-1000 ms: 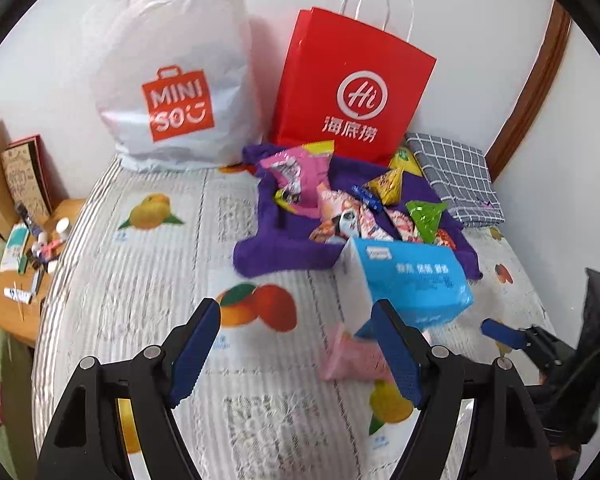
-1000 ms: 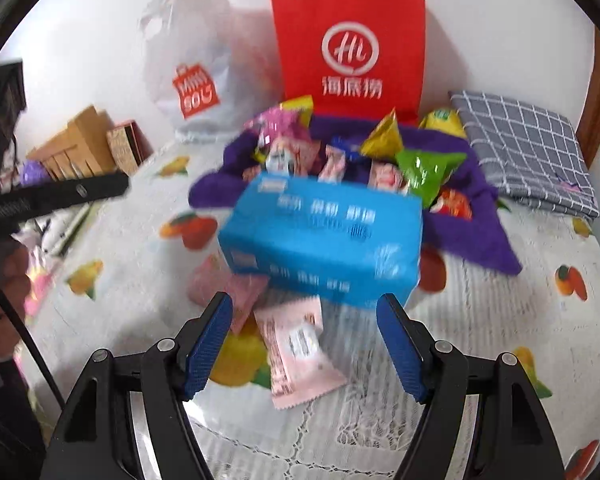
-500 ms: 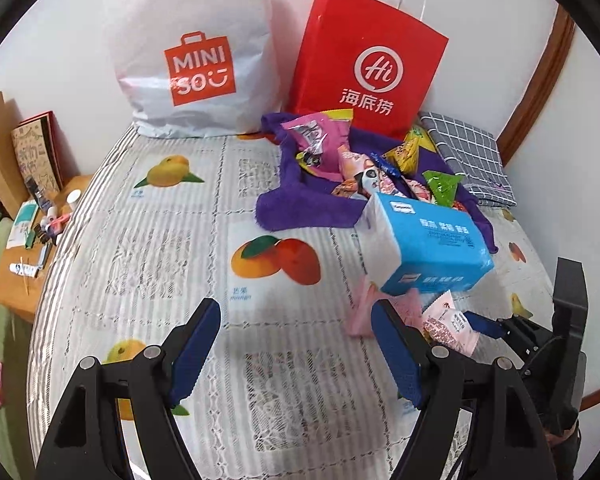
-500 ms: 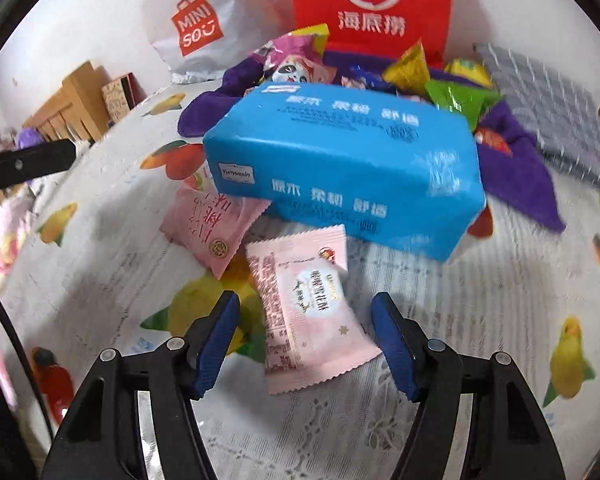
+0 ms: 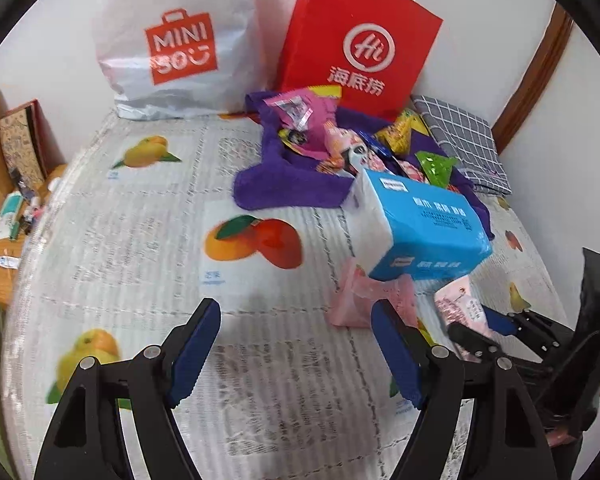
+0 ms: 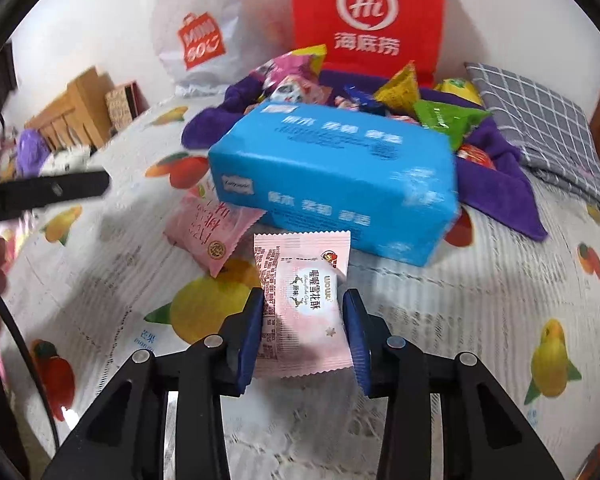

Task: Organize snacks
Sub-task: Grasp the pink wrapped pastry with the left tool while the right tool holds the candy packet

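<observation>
The right gripper is clenching a pale pink snack packet, its blue pads pressing the packet's two long sides; the jaws have just been closing onto it. The packet is lying flat on the fruit-printed bed cover, near the front edge of the bed and just in front of the blue tissue pack, so a sideways pinch looks like the practical way to lift something so thin. A second pink packet is lying partly tucked under the tissue pack's left corner. The left gripper is hanging released over bare cover, holding nothing, probably waiting for that second packet, which sits just beyond its right finger. The remaining snacks are heaped on a purple towel toward the back edge, in front of a red paper bag and a white shopping bag, which are leaning on the wall, likely as destinations for sorting.
</observation>
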A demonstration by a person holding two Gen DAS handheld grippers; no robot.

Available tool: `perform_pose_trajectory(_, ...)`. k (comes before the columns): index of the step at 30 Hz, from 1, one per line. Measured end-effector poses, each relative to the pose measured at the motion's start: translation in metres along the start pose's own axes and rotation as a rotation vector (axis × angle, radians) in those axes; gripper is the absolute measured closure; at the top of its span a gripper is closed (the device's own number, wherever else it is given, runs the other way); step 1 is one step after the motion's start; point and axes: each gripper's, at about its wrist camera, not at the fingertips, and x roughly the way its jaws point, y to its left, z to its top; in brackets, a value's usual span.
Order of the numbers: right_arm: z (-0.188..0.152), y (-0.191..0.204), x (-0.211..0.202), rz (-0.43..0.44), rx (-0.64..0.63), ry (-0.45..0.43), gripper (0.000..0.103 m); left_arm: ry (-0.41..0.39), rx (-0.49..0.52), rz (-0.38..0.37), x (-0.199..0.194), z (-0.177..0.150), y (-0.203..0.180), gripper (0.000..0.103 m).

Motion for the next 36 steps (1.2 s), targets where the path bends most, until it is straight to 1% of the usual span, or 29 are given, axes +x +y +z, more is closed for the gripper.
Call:
perform_pose_trajectory(3,-0.004,-0.011,-0.011,-0.023,0.023,-0.022,0.064,0.024,0.008,-0.015,0.015,-0.002,-0.005,0.027)
perform_pose_trajectory(5,-0.006,-0.018,-0.018,-0.030,0.037,-0.033,0.064,0.047,-0.008,-0.025,0.025,-0.003,-0.005,0.027)
perform_pose_trajectory(9,-0.011,-0.033,-0.031,-0.035,0.064,-0.060,0.064,0.093,-0.036,-0.094,0.042,-0.006,-0.005,0.026)
perform_pose_trajectory(11,-0.012,-0.038,-0.034,-0.037,0.077,-0.067,0.064,0.073,-0.012,-0.089,0.043,-0.009,-0.010,0.025)
perform_pose_trajectory(15,-0.015,-0.046,-0.034,-0.036,0.098,-0.076,0.064,0.065,0.026,-0.082,0.048,-0.011,-0.020,0.015)
perform_pose_trajectory(18,-0.019,-0.050,-0.031,-0.038,0.105,-0.072,0.064,0.058,0.051,-0.074,0.051,-0.011,-0.028,0.012)
perform_pose_trajectory(27,-0.025,-0.065,-0.027,-0.024,0.152,-0.059,0.064,0.074,0.049,-0.097,0.063,0.000,-0.042,0.010)
perform_pose_trajectory(31,-0.024,-0.069,-0.031,0.010,0.168,-0.069,0.064,0.079,0.085,-0.057,0.071,0.002,-0.058,0.007)
perform_pose_trajectory(36,-0.024,-0.071,-0.036,-0.011,0.160,-0.081,0.064,0.068,0.166,0.056,0.080,-0.001,-0.079,0.007)
